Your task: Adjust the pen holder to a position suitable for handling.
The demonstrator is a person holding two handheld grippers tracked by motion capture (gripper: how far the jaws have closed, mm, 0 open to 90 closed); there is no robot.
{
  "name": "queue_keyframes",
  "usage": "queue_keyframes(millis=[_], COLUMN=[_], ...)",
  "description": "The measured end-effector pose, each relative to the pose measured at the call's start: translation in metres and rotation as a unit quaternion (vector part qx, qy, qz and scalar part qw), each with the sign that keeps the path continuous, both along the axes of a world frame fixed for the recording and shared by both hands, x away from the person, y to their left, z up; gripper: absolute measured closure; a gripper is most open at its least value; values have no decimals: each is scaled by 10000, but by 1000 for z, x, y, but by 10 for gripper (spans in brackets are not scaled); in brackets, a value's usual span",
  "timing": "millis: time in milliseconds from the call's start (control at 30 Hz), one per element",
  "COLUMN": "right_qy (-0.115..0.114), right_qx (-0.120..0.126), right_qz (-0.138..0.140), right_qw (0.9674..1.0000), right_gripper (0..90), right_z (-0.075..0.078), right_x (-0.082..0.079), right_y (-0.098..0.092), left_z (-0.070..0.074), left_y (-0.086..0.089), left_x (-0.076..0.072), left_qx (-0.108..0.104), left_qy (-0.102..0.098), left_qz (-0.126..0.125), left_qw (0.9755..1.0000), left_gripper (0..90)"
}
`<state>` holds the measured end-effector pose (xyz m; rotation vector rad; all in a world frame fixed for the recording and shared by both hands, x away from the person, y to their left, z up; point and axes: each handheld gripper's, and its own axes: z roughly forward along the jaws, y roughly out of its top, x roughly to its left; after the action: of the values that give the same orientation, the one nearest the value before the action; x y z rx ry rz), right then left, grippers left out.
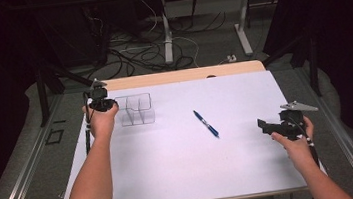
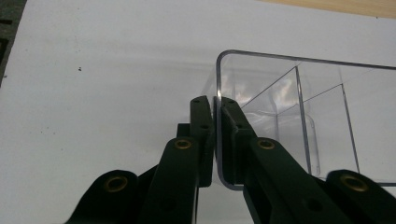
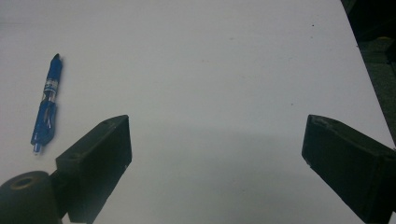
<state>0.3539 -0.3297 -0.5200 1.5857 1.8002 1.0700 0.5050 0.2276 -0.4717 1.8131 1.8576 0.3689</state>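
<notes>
1. The left gripper [image 2: 215, 140] has its jaws clamped on the near wall of a clear plastic organiser [image 1: 136, 109] at the table's [image 1: 183, 179] far left.
2. A blue pen [image 1: 206, 124] lies mid-table.
3. The right gripper [image 3: 215, 158] hovers wide open with nothing between its jaws, near the right edge.

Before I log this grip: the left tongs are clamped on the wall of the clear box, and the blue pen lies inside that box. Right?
Not quite. The left tongs do clamp the clear box wall, but the high view shows the blue pen lying on the table, apart from it.
</notes>
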Motion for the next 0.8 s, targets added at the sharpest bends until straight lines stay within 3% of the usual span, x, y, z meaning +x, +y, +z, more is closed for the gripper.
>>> queue_keyframes(millis=[467,800], right_qy=[9,15], right_qx=[4,7], right_qz=[-5,-17], right_qw=[10000,10000], right_gripper=[80,81], right_z=[0,0], right_x=[0,0], right_y=[0,0], left_z=[4,6], left_y=[-7,-28], left_x=[-4,-8], left_qx=[-36,-110], left_qy=[114,125], left_qz=[124,78], left_qw=[9999,9998], left_gripper=[866,865])
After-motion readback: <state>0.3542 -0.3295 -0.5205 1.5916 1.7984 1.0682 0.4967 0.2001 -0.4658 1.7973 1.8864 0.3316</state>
